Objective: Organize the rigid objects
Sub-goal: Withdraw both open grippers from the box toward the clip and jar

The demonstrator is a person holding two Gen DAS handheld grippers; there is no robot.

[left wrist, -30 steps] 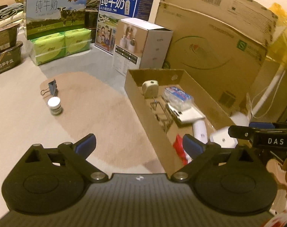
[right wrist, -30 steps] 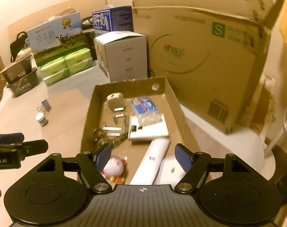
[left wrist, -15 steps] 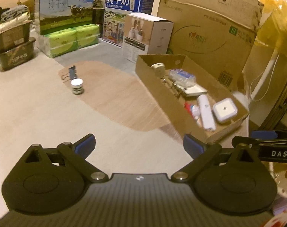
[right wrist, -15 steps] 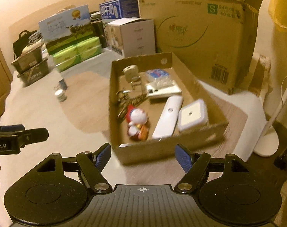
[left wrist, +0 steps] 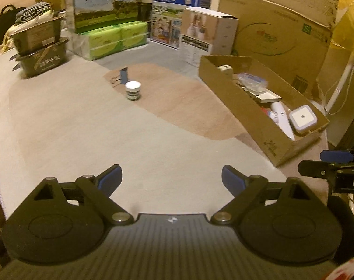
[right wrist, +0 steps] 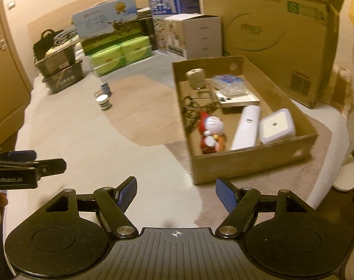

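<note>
A shallow cardboard box [right wrist: 251, 168] [left wrist: 244, 114] sits on the bed's right side and holds a cat figurine [right wrist: 210, 129], a white remote [right wrist: 245, 127], a square white device [right wrist: 277, 126] [left wrist: 303, 117], keys and several small packs. Out on the sheet stand a small white-lidded jar [left wrist: 133, 90] [right wrist: 103, 102] and a blue binder clip [left wrist: 123, 75] [right wrist: 105, 89]. My left gripper [left wrist: 171, 178] hovers over bare sheet, its jaws closing slightly with nothing between them. My right gripper [right wrist: 176, 192] is open and empty, just short of the box's near wall.
Milk cartons [left wrist: 106, 4], green tissue packs [left wrist: 111, 39], a white carton [left wrist: 207, 35] and a big cardboard box [left wrist: 277, 28] line the far edge. Dark trays [left wrist: 40, 46] are stacked at the left. A white lamp base [right wrist: 347, 175] stands off the bed's right edge.
Both grippers have pulled back from the cardboard box toward the near edge of the bed, so the box, jar and clip look smaller and farther away. The left jaws narrowed a little.
</note>
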